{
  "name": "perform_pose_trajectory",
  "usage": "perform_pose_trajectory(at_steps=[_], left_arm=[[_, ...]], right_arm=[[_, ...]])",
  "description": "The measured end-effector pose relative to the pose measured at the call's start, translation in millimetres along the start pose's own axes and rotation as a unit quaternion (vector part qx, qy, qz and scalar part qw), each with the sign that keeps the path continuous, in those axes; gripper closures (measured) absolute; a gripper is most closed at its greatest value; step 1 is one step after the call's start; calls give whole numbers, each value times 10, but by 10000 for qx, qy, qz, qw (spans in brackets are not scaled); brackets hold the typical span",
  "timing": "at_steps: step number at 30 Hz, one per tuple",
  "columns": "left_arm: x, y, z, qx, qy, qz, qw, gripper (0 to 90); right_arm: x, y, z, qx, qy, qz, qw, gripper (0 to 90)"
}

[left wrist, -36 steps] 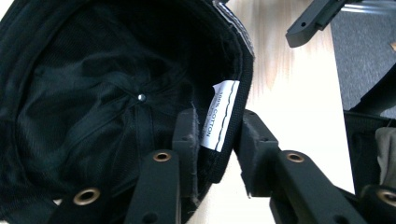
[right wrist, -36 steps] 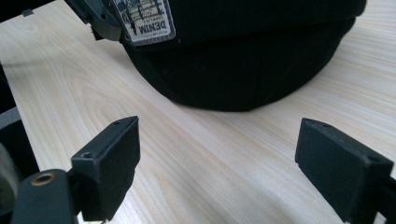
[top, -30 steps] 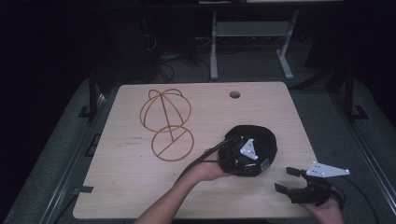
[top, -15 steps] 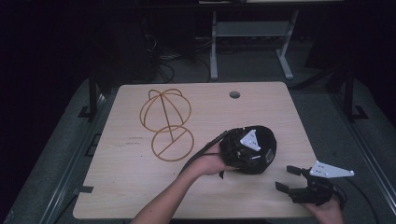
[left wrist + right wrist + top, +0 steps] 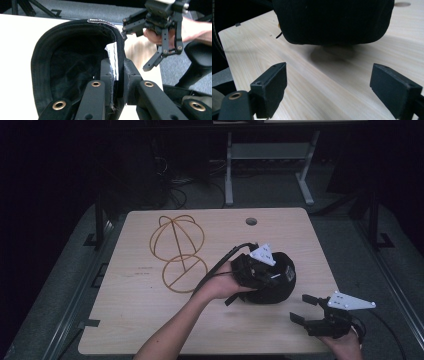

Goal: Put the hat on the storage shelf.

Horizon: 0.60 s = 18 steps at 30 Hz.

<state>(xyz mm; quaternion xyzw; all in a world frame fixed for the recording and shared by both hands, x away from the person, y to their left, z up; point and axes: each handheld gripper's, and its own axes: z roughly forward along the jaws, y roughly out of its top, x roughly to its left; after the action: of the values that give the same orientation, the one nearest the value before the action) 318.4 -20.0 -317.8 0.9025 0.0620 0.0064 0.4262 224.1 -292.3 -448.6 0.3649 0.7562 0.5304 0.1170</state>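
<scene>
Right gripper (image 5: 305,311) is held at the table's (image 5: 140,320) near right edge, jaws spread wide and empty. Black cap (image 5: 280,287) is found just beyond, ahead of those jaws, lifted slightly. Left gripper (image 5: 117,75) is clamped on the cap's rim, opening turned up. Wire stand (image 5: 177,252) is seen farther left. Brim is hidden.

High view above, looking forward and down (whole table (image 5: 150,320)); both gripper views close, sharing the black cap (image 5: 75,65).
</scene>
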Motion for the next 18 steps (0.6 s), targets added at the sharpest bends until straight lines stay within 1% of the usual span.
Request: perform_pose_trajectory(at_steps=[2,4,5,7,9,12,13,15,18], left_arm=[[26,11,-43,-89,-19,-87,9999,810],[62,24,-101,-246,-84,-215,9994,810],[79,32,-138,-381,-143,-311,9987,811],[98,42,-191,-520,-242,-399,9976,811],[95,60,-222,-507,-271,-414,9975,810],[80,86,-255,-483,-268,-358,9978,810],[66,93,-276,-507,-278,-325,9978,810],[42,106,-305,-555,-316,-326,9974,810],[9,141,-343,-572,-338,-290,9974,810]], right_arm=[[17,32,-8,-108,37,-4,9999,138],[35,62,-18,-168,33,-34,9998,138],[40,76,-19,-189,24,-75,9998,138],[59,118,-28,-243,-4,-139,9996,138],[75,150,-39,-281,-41,-180,9994,138],[92,193,-65,-355,-95,-281,9989,139],[98,210,-73,-376,-104,-314,9987,140],[100,245,-86,-420,-117,-346,9984,141],[98,316,-80,-543,-123,-395,9977,143]])
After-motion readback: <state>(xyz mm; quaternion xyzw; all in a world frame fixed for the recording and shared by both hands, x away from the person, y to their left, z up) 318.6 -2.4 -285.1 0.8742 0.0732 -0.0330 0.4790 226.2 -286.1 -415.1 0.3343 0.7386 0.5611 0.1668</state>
